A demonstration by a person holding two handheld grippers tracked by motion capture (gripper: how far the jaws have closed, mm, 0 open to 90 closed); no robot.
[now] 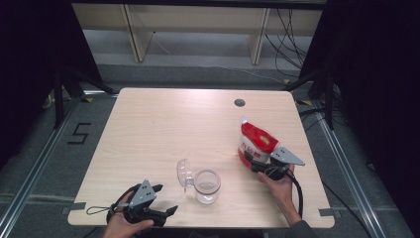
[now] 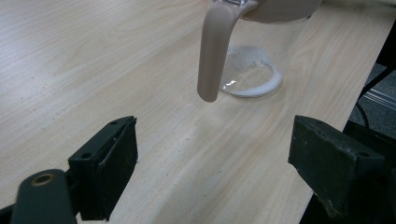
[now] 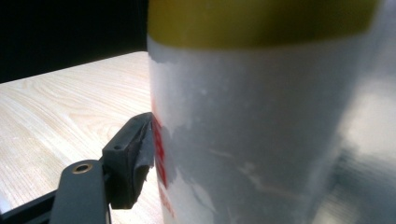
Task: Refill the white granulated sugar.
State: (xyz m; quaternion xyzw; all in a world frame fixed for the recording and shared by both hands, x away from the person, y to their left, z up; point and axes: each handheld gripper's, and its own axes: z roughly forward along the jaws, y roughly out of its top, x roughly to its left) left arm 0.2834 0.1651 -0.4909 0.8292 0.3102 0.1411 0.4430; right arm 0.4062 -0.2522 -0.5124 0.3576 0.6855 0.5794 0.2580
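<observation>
A clear glass jar point(image 1: 207, 186) stands near the table's front edge, its hinged lid point(image 1: 183, 173) swung open to the left. A red and white pouch point(image 1: 255, 143) stands upright to the jar's right, with my right gripper point(image 1: 257, 166) shut on its lower part. In the right gripper view the pouch point(image 3: 261, 140) sits very close, one black finger point(image 3: 130, 154) pressed against its side and the other finger hidden. My left gripper point(image 1: 166, 198) rests open at the front left. Its view looks between the jaws point(image 2: 210, 163) at the jar point(image 2: 250, 77), which holds a thin white residue.
The wooden table point(image 1: 163, 129) has a round cable hole point(image 1: 239, 102) near its back edge. The jar's lid clasp point(image 2: 212, 51) hangs down in front of the left gripper. Dark stands flank the table, and pale shelving stands behind it.
</observation>
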